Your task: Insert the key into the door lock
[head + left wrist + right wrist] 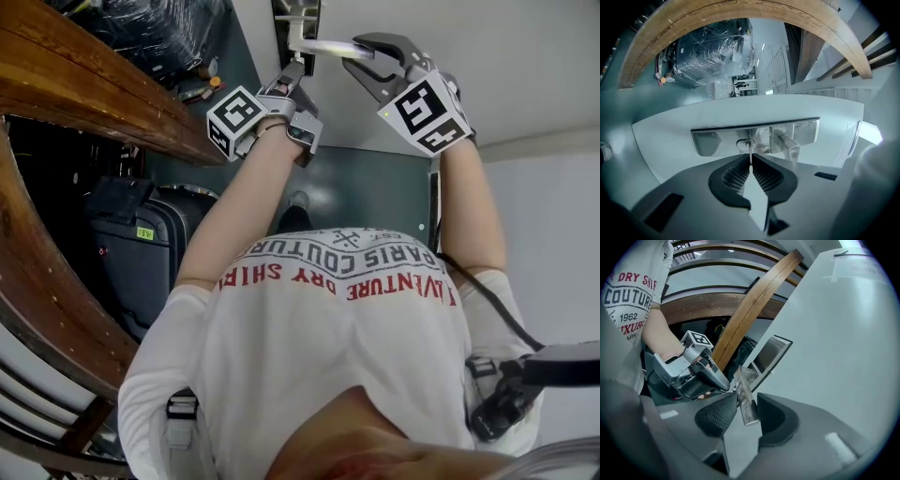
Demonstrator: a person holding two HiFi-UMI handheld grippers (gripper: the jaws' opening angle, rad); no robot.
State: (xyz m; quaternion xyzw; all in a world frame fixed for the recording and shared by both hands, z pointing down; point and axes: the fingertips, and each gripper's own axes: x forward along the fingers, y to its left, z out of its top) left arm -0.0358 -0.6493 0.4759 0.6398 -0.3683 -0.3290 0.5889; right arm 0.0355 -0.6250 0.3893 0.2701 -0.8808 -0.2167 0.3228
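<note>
A white door [534, 66] carries a steel lock plate [712, 139] with a keyhole [749, 143] and a lever handle [787, 143]. My left gripper [751, 165] is shut on a thin key [750, 154]. The key's blade points level at the keyhole and its tip sits at the slot; how deep it goes in I cannot tell. My right gripper [745, 401] is shut on the door handle [742, 383], one pad on each side of the lever's end. In the head view the left gripper [286, 89] sits just left of the right gripper [361, 52] at the handle [323, 47].
A curved wooden rail [84, 89] runs along the left. Beneath it stands a black suitcase [141, 253]. Plastic-wrapped goods [712, 51] lie beyond the door edge. A black cable [487, 291] hangs from my right arm. The person's white shirt [347, 319] fills the lower head view.
</note>
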